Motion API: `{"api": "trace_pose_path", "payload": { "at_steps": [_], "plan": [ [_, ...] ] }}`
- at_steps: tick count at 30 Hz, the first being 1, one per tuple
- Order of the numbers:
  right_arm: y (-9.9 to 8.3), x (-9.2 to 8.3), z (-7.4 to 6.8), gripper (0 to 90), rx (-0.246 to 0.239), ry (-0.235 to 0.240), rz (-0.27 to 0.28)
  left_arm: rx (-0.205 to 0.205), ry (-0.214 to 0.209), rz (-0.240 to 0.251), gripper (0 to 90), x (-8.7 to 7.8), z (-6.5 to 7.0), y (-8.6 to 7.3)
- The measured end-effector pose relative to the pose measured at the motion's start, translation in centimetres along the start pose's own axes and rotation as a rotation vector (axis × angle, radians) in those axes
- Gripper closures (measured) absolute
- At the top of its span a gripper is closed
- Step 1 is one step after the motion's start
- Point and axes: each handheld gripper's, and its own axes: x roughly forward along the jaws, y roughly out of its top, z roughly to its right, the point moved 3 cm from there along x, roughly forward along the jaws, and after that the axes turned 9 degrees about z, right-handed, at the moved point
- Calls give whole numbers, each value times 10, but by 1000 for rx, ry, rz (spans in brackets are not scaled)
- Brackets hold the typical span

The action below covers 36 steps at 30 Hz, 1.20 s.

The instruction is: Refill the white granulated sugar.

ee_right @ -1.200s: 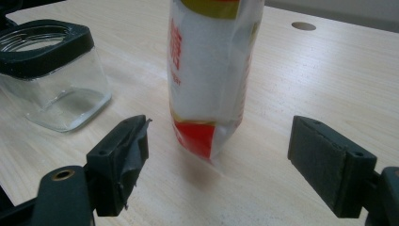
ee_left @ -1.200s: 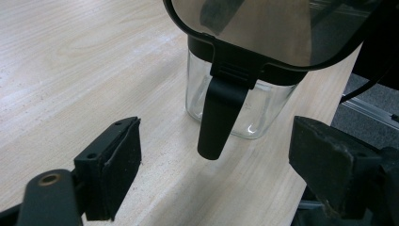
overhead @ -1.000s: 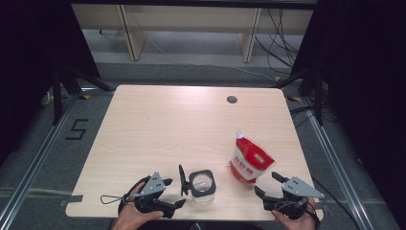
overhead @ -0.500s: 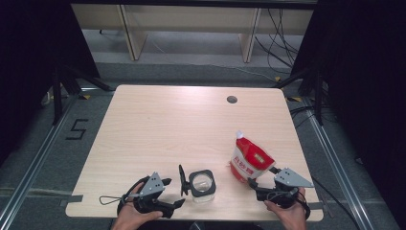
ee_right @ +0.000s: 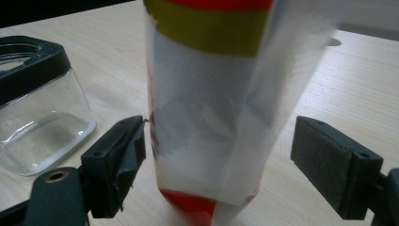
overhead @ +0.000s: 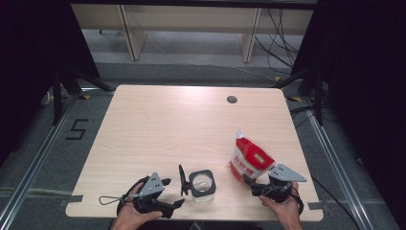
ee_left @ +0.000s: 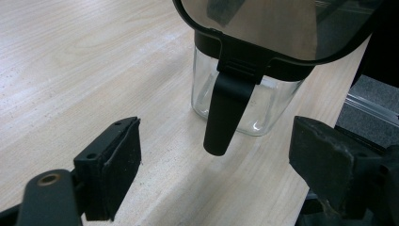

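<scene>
A red and white stand-up pouch (overhead: 250, 160) with a white spout stands upright near the table's front right. My right gripper (overhead: 251, 186) is open, and in the right gripper view its jaws straddle the lower part of the pouch (ee_right: 211, 117), the left pad just beside it. A clear square glass jar (overhead: 201, 184) with a black rim sits at the front middle, its hinged lid (overhead: 182, 179) flipped up on the left side. My left gripper (overhead: 172, 193) is open just left of the jar. In the left gripper view the lid (ee_left: 273, 23) and its black latch tab (ee_left: 226, 117) hang ahead of the open jaws.
The light wooden table (overhead: 182, 129) has a round cable hole (overhead: 232, 99) at the back right. Its front edge runs right under both hands. The jar (ee_right: 37, 108) stands a short way left of the pouch. Dark curtains and shelving legs surround the table.
My right gripper has moved in toward the pouch, so its open jaws now sit on either side of it. The left gripper, jar and pouch have stayed put.
</scene>
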Motion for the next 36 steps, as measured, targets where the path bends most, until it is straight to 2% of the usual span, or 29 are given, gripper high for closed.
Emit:
{"api": "trace_pose_path", "payload": {
  "at_steps": [1, 3, 4, 7, 8, 9, 11, 13, 14, 15, 16, 18, 19, 23, 24, 26, 27, 28, 29, 30, 32, 33, 34, 35, 36],
  "plan": [
    [0, 1, 0, 194, 0, 11, -1, 3, -4, 0, 170, 0, 0, 0],
    [-1, 2, 0, 199, -4, -2, 0, -11, -6, 1, 170, 1, 1, 0],
    [-2, 1, -3, 206, 33, -5, -34, 1, -5, 1, 170, 0, 0, 0],
    [-2, 2, -1, 211, 21, 0, -28, -6, -7, 1, 170, 0, 0, 0],
    [-3, 2, -3, 212, 52, 1, -26, 2, -5, 0, 170, 0, 0, 0],
    [-3, 4, 0, 214, 22, 14, -11, 1, -3, -6, 170, 0, 0, -1],
    [-5, 5, 0, 216, 34, 14, -14, -11, -3, -9, 170, 1, 1, -1],
    [-5, 6, 0, 217, 26, 8, -8, -8, -4, -10, 170, 1, 1, -1],
    [-6, 7, -3, 218, 46, 15, -26, -9, -4, -10, 170, 1, 1, -1],
    [-6, 7, -3, 218, 46, 15, -26, -9, -4, -10, 170, 1, 1, -1],
    [-6, 9, -1, 220, 21, 18, -13, -10, -3, -10, 170, 1, 1, -1],
    [-6, 9, -4, 227, 34, 10, -18, -10, -3, -9, 170, 1, 1, -1],
    [-5, 11, -1, 228, 20, 15, 5, -10, -3, -10, 170, 1, 1, -1],
    [-6, 13, 0, 225, 31, 23, 9, -11, -4, -10, 170, 1, 1, -1],
    [-7, 15, -2, 228, 59, 12, 7, -2, 1, -17, 170, 0, 1, -1],
    [-7, 16, -3, 229, 65, 17, 14, -2, 2, -18, 170, 0, 0, -1],
    [-7, 18, -1, 228, 32, 22, 15, -11, -4, -10, 170, 1, 1, -1],
    [-7, 18, -1, 228, 32, 22, 15, -11, -4, -10, 170, 1, 1, -1],
    [-8, 17, -3, 227, 56, 15, -9, -10, -3, -9, 170, 1, 1, -1],
    [-8, 21, -2, 227, 55, 22, 15, -8, 0, -11, 170, 1, 1, -1],
    [-9, 24, 0, 226, 44, 31, 19, -11, -3, -10, 170, 1, 1, -1],
    [-9, 26, 2, 225, 9, 34, 42, -10, -3, -10, 170, 1, 1, -1],
    [-10, 25, -1, 226, 57, 37, 12, -10, -3, -10, 170, 1, 1, -1],
    [-10, 26, -2, 224, 77, 19, 4, -6, -1, -11, 170, 1, 1, -1],
    [-10, 27, 2, 222, 35, 25, 18, -6, 0, -13, 170, 1, 1, -1]
  ]
}}
